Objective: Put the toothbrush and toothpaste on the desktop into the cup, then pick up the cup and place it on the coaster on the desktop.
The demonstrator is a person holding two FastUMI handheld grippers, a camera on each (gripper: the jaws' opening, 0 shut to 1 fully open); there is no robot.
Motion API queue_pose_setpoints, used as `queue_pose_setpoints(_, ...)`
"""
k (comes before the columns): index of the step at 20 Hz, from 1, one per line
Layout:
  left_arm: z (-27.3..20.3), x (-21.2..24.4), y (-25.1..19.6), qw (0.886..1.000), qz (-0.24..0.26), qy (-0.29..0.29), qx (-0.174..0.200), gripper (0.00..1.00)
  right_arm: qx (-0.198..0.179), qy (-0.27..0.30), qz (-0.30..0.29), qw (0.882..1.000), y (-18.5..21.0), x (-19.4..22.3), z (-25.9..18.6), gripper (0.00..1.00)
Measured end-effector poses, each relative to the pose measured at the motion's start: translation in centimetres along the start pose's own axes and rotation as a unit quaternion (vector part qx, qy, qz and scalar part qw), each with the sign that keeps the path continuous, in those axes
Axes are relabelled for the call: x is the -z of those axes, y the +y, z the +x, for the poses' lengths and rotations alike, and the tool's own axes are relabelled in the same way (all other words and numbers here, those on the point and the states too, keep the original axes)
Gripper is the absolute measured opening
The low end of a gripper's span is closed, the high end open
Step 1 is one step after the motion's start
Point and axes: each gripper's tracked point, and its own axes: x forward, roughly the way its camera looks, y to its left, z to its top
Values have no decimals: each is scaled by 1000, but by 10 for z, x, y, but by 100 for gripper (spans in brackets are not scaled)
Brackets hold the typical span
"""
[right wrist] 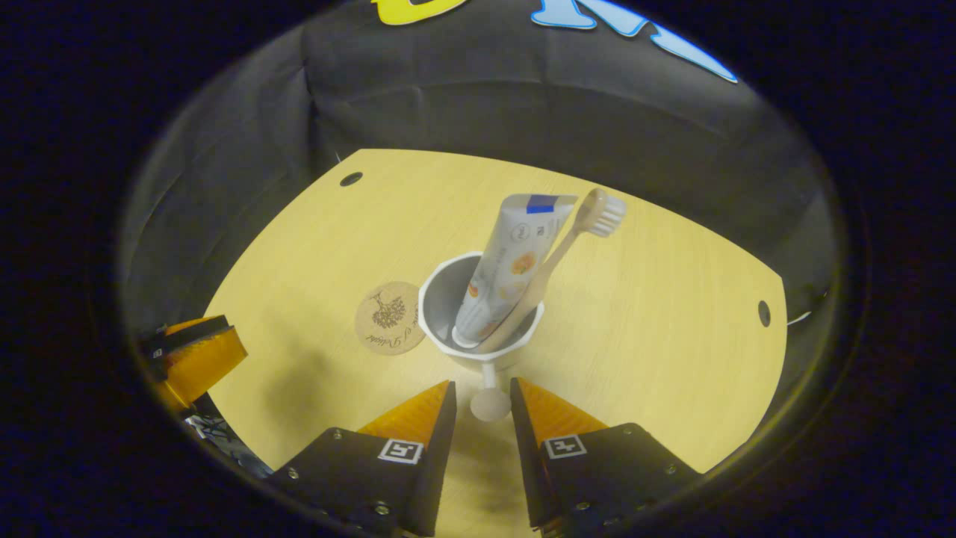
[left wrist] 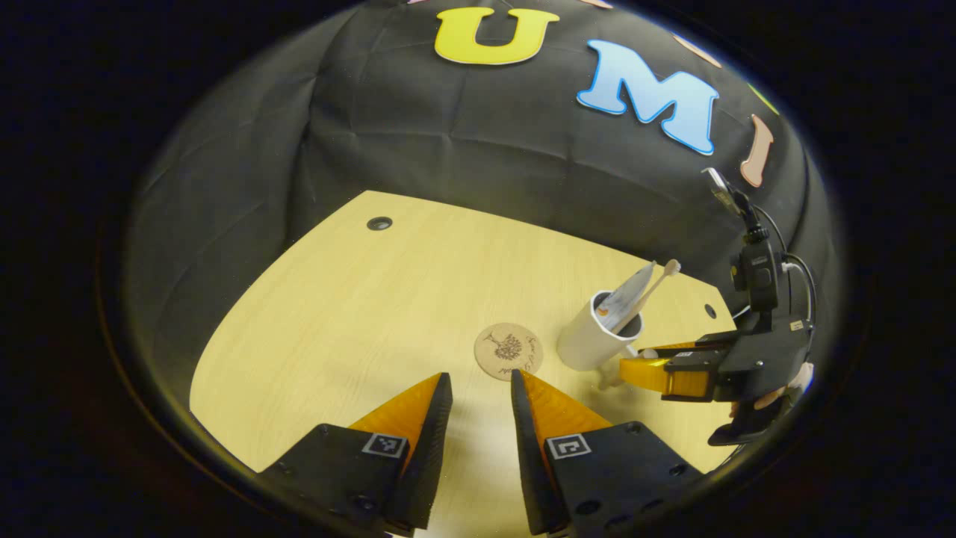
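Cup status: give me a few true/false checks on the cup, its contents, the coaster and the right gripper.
1. The toothpaste and toothbrush stand in the cup. True.
2. The cup sits on the coaster. False: it stands on the desktop beside the coaster.
3. The right gripper is open, its fingers either side of the cup's handle knob. True.
4. The toothbrush's bristles point down into the cup. False: the bristle head sticks up above the rim.
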Motion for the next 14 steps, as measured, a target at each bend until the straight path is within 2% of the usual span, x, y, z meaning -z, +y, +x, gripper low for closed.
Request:
queue_pose_setpoints(9,5,6,28,1000,-16,11,-16,55,8,37,-4,999,-1,4,27,45)
queue_pose_setpoints(11,6,6,29,1000,-17,13,-17,55,12,40,1,999,-4,3,30,35)
queue_pose_setpoints(12,6,6,30,1000,-16,13,-17,53,9,41,3,999,-2,5,28,28)
queue_pose_setpoints(13,5,5,31,1000,-15,13,-17,53,13,38,2,999,-3,2,27,28)
queue_pose_setpoints(14,4,5,32,1000,-12,12,-17,54,17,33,-3,999,-3,3,28,24)
